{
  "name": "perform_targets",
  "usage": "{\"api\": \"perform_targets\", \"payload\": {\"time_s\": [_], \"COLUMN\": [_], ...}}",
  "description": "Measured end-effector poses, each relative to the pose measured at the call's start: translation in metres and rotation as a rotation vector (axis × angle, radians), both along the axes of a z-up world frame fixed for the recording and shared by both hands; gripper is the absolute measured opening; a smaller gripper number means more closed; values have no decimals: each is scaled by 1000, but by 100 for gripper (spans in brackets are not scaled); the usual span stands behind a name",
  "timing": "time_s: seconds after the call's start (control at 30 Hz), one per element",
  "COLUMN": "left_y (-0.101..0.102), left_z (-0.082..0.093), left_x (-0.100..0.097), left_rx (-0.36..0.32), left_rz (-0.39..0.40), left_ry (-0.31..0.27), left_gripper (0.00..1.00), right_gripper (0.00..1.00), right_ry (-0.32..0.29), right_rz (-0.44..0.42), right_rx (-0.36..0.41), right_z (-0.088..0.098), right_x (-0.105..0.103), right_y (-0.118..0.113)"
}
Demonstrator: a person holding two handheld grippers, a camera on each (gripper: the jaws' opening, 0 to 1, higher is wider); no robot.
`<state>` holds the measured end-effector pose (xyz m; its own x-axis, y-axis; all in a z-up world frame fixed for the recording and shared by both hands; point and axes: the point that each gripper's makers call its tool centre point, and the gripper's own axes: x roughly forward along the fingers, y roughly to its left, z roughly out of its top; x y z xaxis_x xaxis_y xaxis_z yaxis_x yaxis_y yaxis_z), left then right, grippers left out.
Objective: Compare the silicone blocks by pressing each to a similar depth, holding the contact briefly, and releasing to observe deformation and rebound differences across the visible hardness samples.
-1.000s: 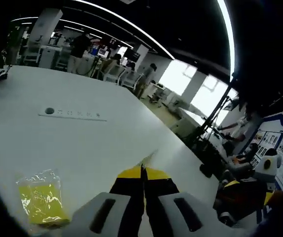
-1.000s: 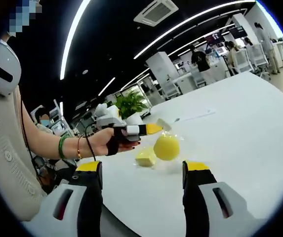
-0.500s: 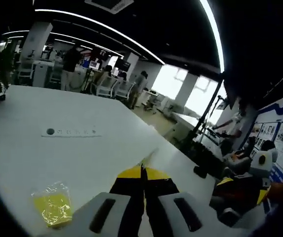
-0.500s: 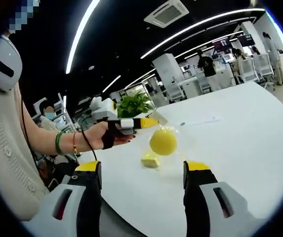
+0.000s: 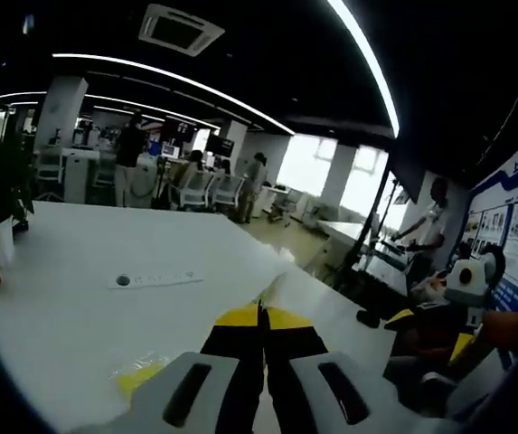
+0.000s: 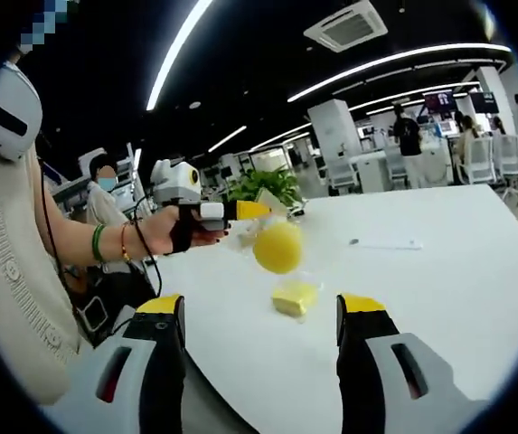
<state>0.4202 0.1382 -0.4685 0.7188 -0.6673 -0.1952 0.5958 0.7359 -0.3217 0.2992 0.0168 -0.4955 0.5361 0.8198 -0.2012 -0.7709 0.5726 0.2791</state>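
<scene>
Your right gripper [image 6: 261, 318] stands with its jaws wide apart and nothing between them. Just past it, one yellow bagged block [image 6: 295, 297] lies on the white table [image 6: 439, 280]. Above that, one round yellow sample [image 6: 277, 247] hangs in clear wrap from your left gripper [image 6: 257, 209], whose jaws are pinched together on the wrap. Farther off, one potted plant [image 6: 268, 184] stands.

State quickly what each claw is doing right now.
Left claw: shut, pinching the clear bag with the yellow ball.
Right claw: open, empty.
</scene>
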Motion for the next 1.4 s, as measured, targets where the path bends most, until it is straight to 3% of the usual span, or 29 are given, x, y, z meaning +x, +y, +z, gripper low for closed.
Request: {"api": "perform_targets", "payload": {"time_s": [0.27,0.63,0.77,0.9,1.03,1.4], "left_y": [41,73,75,79,78,64], "left_z": [29,47,53,56,61,69], "left_x": [-26,-45,-51,-51,-50,-44], "left_rx": [-1,-12,-4,5,0,-22], "left_rz": [2,0,-20,-38,-56,-118], "left_ry": [-58,-101,-113,-123,-132,-138], "left_gripper": [0,0,0,0,0,0], "right_gripper": [63,64,66,68,69,73], "right_ry": [-67,-175,-144,-186,-206,-164], "right_rz": [95,247,307,371,423,600], "right_rx": [-85,-226,-240,-350,-370,-465], "right_z": [21,48,58,58,64,37], "right_x": [-3,12,24,44,57,73], "right_y": [32,73,87,99,118,173]}}
